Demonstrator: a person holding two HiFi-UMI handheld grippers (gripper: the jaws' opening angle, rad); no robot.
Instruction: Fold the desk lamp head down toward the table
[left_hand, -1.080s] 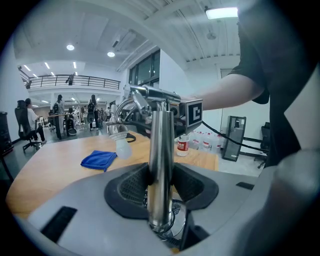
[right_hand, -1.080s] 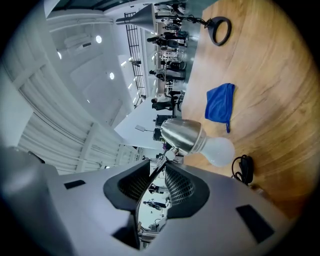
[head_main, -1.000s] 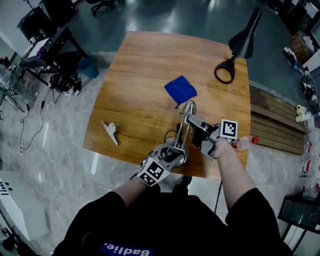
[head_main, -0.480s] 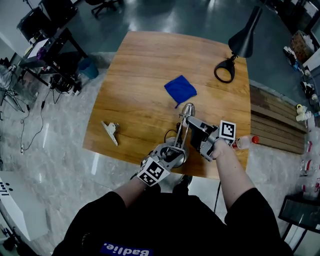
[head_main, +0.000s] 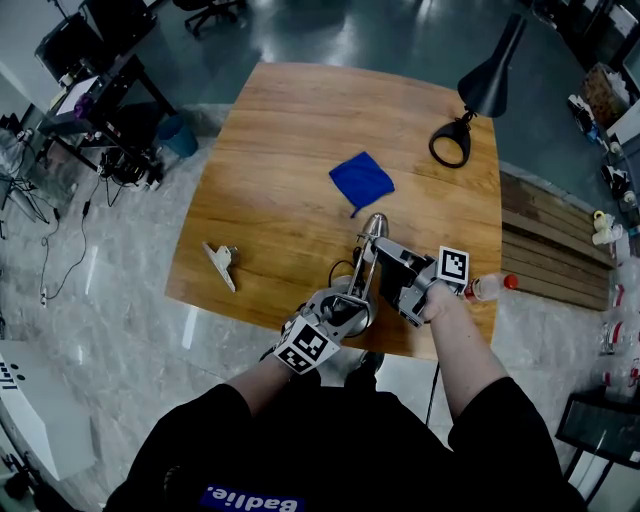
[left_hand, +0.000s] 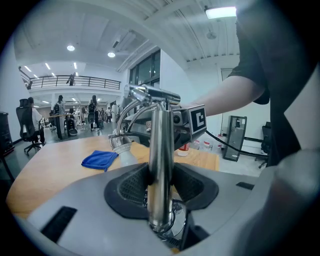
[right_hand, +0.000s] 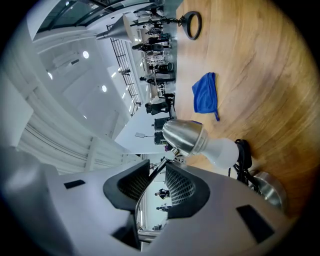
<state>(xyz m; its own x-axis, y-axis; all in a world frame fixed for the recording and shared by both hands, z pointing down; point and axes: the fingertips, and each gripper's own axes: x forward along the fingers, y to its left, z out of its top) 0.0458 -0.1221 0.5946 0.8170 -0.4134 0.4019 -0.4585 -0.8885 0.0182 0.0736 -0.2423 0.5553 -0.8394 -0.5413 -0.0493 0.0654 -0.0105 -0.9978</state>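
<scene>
Two grippers are working on the silver desk lamp (head_main: 362, 270), which is standing at the near edge of the wooden table (head_main: 280, 130) – right in front of the person. The left gripper (head_main: 350, 305) is clenching the lamp's chrome post (left_hand: 161, 165) low down, just above the round base (right_hand: 267, 192), with both dark pads pressing on the tube. The right gripper (head_main: 385, 255) is reaching in from the right and grasping the thin arm (right_hand: 150, 187) that runs between its narrowly set pads, just behind the lamp head (right_hand: 185, 136). That head is tilting down toward the wood, its white bulb (right_hand: 225, 151) pointing at the tabletop. A blue cloth (head_main: 361, 180) is lying just beyond the head, apart from it. A black lamp (head_main: 487, 85) is standing at the far right corner. A small grey clip (head_main: 222, 264) is lying well apart to the left, and a bottle with a red cap (head_main: 488, 286) is showing beside the right hand's wrist.
</scene>
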